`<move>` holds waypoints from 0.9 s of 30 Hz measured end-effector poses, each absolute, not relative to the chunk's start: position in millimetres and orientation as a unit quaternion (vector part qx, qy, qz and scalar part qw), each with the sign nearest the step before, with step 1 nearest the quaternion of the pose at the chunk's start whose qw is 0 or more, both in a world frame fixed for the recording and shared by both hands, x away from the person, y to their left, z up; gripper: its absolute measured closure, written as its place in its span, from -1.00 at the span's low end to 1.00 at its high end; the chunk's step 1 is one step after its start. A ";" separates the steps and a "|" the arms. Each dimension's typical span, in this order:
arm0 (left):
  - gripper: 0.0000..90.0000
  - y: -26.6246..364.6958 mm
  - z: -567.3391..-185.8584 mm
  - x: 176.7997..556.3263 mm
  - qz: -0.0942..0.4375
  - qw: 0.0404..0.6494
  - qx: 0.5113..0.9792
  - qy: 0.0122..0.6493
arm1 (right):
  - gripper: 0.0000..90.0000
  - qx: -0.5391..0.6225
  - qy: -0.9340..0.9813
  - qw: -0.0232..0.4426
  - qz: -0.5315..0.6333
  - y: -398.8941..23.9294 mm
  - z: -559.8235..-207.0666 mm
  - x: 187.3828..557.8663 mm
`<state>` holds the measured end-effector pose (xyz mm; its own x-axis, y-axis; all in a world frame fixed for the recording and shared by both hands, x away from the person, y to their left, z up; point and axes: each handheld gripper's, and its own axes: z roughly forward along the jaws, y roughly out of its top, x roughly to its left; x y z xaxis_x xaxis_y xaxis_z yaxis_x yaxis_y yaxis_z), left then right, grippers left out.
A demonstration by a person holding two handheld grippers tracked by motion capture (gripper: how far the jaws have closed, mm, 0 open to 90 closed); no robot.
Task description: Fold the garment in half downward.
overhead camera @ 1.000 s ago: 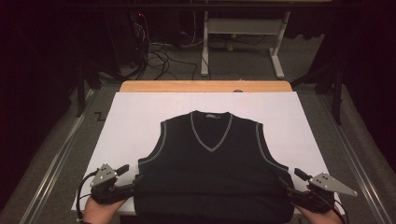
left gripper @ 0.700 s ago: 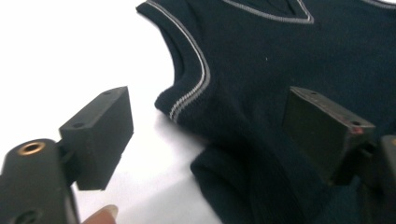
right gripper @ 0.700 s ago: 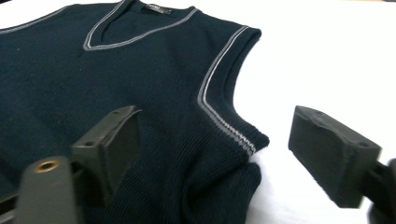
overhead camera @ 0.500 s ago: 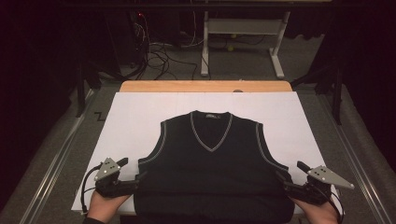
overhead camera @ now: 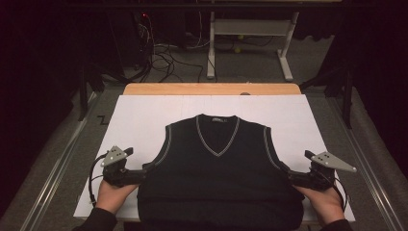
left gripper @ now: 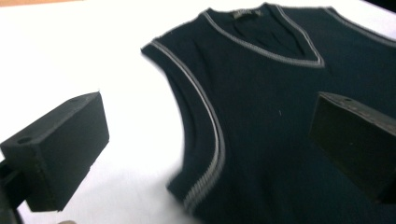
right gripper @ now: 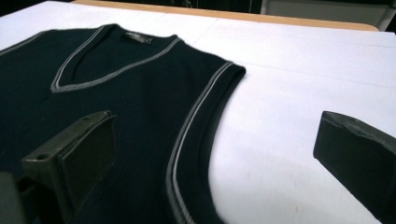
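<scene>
A dark navy sleeveless V-neck vest (overhead camera: 216,178) with grey trim lies flat, front up, on a white sheet (overhead camera: 144,120). My left gripper (overhead camera: 146,169) sits at the vest's left side just below the armhole, and my right gripper (overhead camera: 287,172) mirrors it on the other side. Both have just been opening and now stand open. In the left gripper view the left gripper (left gripper: 210,144) has its jaws wide above the vest (left gripper: 261,93), gripping nothing. In the right gripper view the right gripper (right gripper: 217,156) straddles the trimmed armhole edge of the vest (right gripper: 116,93) with no cloth pinched.
The white sheet covers a wooden table whose far edge (overhead camera: 211,89) shows beyond it. Bare sheet lies left, right and beyond the vest. Past the table are floor cables (overhead camera: 163,57) and a white desk frame (overhead camera: 250,29). Metal rails run along both table sides.
Both grippers have moved away from the person along the vest's sides, and their jaws have opened. The vest lies where it was.
</scene>
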<state>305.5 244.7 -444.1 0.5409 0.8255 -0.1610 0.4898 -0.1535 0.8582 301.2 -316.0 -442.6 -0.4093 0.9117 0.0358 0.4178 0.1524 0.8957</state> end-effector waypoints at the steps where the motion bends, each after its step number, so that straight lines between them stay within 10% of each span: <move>1: -1.00 244.1 -442.0 309.6 0.177 0.475 0.737 0.447 | -1.00 0.470 0.708 0.273 0.450 -315.8 -441.9 304.4; 27: -1.00 215.0 -406.2 408.1 0.170 0.444 0.739 0.476 | -0.92 0.479 0.719 0.277 0.421 -294.6 -415.2 379.6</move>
<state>408.1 215.0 -406.2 0.4879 0.8559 -0.1713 0.5534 -0.1515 0.8191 379.6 -294.6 -415.2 -0.3882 0.9216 0.0048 0.4554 0.1873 0.8703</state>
